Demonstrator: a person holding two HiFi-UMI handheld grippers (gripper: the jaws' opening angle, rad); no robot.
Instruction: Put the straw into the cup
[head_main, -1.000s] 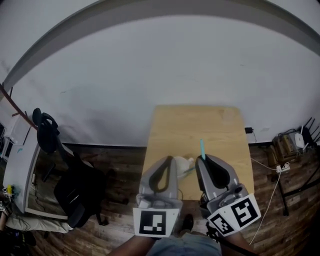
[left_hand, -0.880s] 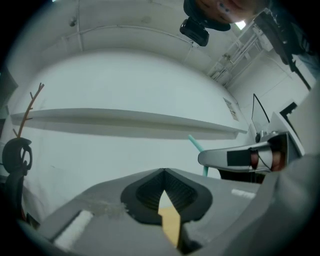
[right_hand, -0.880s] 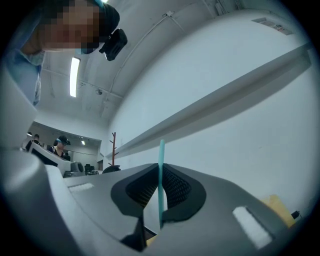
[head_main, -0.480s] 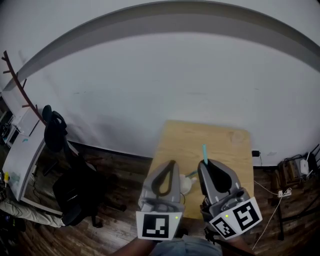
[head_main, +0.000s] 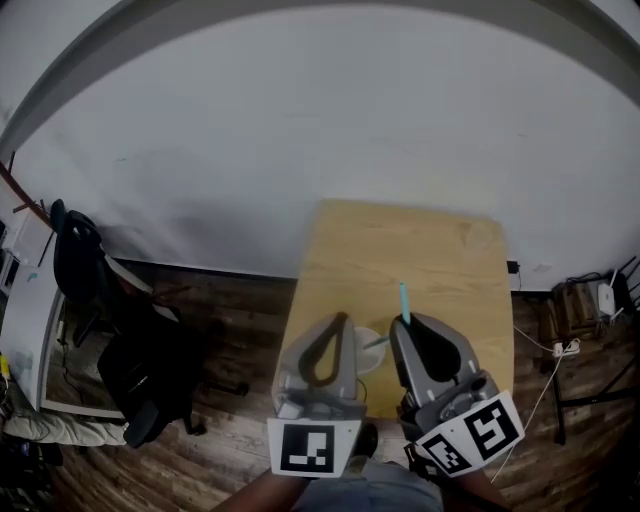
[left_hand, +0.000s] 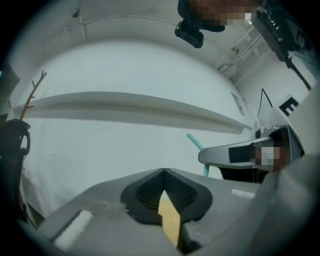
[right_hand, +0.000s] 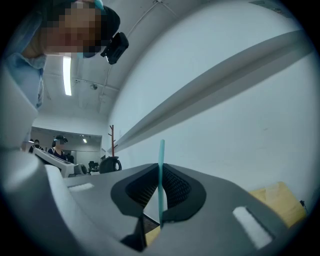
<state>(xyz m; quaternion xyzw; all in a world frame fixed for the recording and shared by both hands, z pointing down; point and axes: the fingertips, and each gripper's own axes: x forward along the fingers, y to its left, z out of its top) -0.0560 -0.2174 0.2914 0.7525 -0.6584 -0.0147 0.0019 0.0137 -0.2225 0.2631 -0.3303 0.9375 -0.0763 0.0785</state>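
Since half a second ago the head view has lifted, so more of the wooden desk (head_main: 400, 250) is shown, and the white cup (head_main: 366, 350) is seen more fully between the two grippers. The right gripper (head_main: 407, 320) is clamped shut on the teal straw (head_main: 404, 298), as it was then. The straw stands upright through the jaws, with its upper end poking out past the tips. The left gripper (head_main: 340, 320) is closed tip to tip with nothing held; only desk shows through the gap behind its tips. The cup stands near the near edge of the desk, just beside both grippers.

The straw has probably yet to be brought over the cup's mouth. A free end would best be tipped downward, centred over the opening and lowered slowly. The cup looks light, so it could be steadied by the left gripper.

The desk is bare apart from the cup and is set against a plain white wall (head_main: 330, 130). Dark wood floor (head_main: 230, 320) lies on either side. A black office chair (head_main: 150, 370) is seen to the left, and cables (head_main: 560, 350) to the right.
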